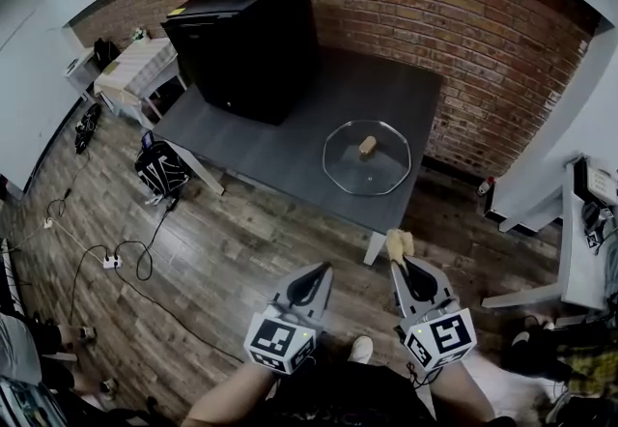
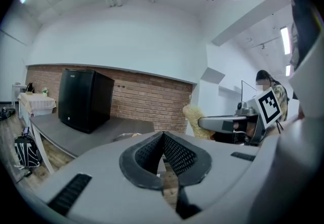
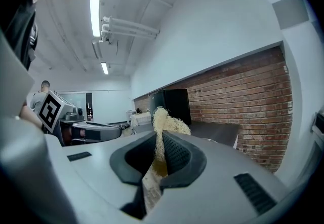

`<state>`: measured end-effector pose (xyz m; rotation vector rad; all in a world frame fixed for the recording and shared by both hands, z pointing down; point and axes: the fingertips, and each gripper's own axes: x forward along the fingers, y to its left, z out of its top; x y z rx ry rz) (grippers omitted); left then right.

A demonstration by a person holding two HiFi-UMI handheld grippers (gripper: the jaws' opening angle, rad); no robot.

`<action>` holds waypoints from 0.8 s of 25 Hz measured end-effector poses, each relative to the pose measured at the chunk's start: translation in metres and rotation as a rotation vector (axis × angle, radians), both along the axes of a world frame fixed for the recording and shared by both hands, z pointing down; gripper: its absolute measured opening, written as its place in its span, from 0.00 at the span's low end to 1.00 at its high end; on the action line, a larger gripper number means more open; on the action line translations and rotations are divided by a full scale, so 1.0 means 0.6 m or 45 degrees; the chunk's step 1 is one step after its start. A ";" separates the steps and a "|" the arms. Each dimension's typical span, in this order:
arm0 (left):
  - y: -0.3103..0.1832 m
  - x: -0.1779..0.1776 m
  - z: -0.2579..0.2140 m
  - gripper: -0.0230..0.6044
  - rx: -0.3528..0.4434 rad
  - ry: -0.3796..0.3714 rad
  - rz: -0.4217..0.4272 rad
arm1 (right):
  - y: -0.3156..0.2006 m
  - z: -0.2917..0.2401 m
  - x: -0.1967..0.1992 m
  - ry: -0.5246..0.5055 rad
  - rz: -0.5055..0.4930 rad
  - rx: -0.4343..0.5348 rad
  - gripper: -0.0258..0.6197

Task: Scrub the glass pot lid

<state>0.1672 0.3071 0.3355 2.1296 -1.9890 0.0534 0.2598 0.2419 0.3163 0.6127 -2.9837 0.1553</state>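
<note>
Glass pot lid (image 1: pixel 372 169) lies flat, knob up, on the grey bench (image 1: pixel 290 140), right of centre in the head view and well apart from both grippers. Both are held low at the bottom of that frame, over the wood floor (image 1: pixel 222 251), pointing toward the bench. The left gripper (image 1: pixel 317 270) has its jaws together on nothing. The right gripper (image 1: pixel 402 264) has its jaws clamped on a yellow scrubber (image 1: pixel 399 243); only its own view shows the stringy fibres pinched there. A black box (image 1: pixel 246 43) stands at the bench's upper left.

The right tool (image 3: pixel 160 142) pinches a pale fibrous scrubber (image 3: pixel 166 122), with a brick wall (image 3: pixel 243 96) beyond.
</note>
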 end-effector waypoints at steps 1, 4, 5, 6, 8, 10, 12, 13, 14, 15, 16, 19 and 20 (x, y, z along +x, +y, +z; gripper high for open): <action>0.000 -0.004 0.000 0.09 0.002 0.001 -0.001 | -0.001 0.000 -0.003 0.002 0.002 0.000 0.10; 0.001 -0.020 0.002 0.09 0.008 -0.003 -0.004 | -0.001 0.000 -0.016 0.006 0.005 0.004 0.10; 0.001 -0.027 0.004 0.09 0.008 -0.003 -0.003 | -0.001 0.000 -0.021 0.006 0.008 0.006 0.10; 0.000 -0.034 0.006 0.09 0.008 -0.001 -0.001 | -0.001 -0.001 -0.026 0.007 0.013 0.009 0.10; -0.005 -0.046 0.009 0.09 0.006 0.003 0.013 | -0.006 -0.003 -0.035 0.008 0.035 0.016 0.10; -0.014 -0.059 0.010 0.09 0.007 -0.001 0.036 | -0.012 -0.005 -0.043 0.007 0.067 0.021 0.10; -0.024 -0.076 0.008 0.09 0.011 0.000 0.058 | -0.019 -0.005 -0.055 0.006 0.098 0.024 0.10; -0.029 -0.085 0.007 0.09 0.012 0.004 0.071 | -0.022 -0.005 -0.062 0.007 0.113 0.022 0.10; -0.032 -0.093 0.007 0.09 0.011 0.008 0.087 | -0.025 -0.005 -0.070 0.007 0.129 0.020 0.10; -0.035 -0.101 0.007 0.09 0.009 0.012 0.106 | -0.028 -0.004 -0.077 0.007 0.145 0.017 0.10; -0.038 -0.109 0.008 0.09 0.007 0.017 0.127 | -0.031 -0.004 -0.085 0.006 0.160 0.014 0.10; -0.045 -0.135 0.010 0.09 -0.003 0.025 0.184 | -0.036 -0.002 -0.112 0.010 0.200 0.002 0.10; -0.048 -0.145 0.011 0.09 -0.006 0.026 0.198 | -0.038 -0.001 -0.122 0.013 0.212 0.000 0.10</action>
